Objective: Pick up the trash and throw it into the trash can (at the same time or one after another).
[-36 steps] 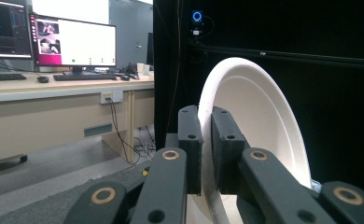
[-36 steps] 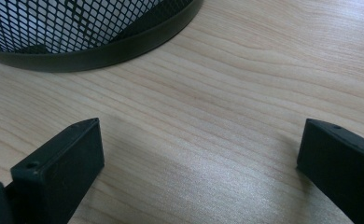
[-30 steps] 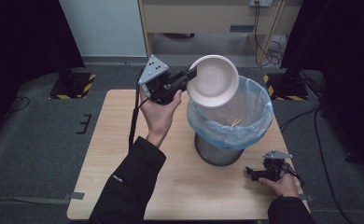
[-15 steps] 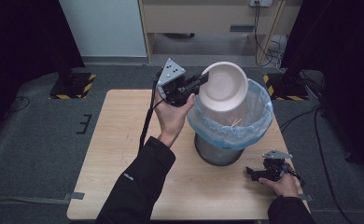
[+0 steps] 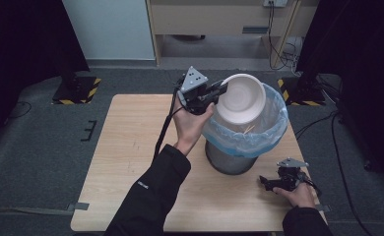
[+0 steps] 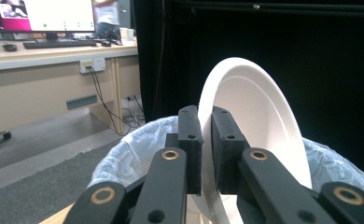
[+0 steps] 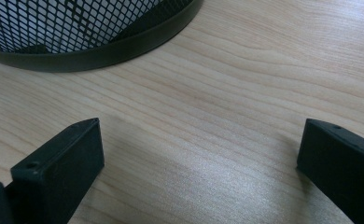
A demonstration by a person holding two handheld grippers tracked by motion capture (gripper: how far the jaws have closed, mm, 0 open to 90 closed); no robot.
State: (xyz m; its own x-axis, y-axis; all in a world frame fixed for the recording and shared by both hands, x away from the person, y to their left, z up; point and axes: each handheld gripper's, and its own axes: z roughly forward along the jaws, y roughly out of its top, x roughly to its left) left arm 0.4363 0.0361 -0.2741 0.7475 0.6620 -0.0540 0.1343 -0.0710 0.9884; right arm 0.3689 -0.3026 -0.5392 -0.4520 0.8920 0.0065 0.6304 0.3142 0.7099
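A white paper bowl (image 5: pixel 240 98) is held on edge, tilted, over the mouth of a mesh waste bin (image 5: pixel 234 160) lined with a pale blue bag (image 5: pixel 273 129). My left gripper (image 5: pixel 220 90) is shut on the bowl's rim; in the left gripper view its pads pinch the rim of the bowl (image 6: pixel 259 116) above the bag (image 6: pixel 124 154). My right gripper (image 5: pixel 265 181) rests low on the table at the front right, near the bin's foot. Its jaws stand wide open over bare wood (image 7: pixel 203 140), with the bin's black mesh base (image 7: pixel 91 42) just ahead.
The wooden table (image 5: pixel 121 147) has free room left of the bin. Some thin sticks lie inside the bag (image 5: pixel 246 129). A desk with cables stands behind the table. Dark curtains hang on both sides.
My left hand has carried the bowl to the right and a little down, from the bin's left rim to above its opening. The right gripper has stayed where it was.
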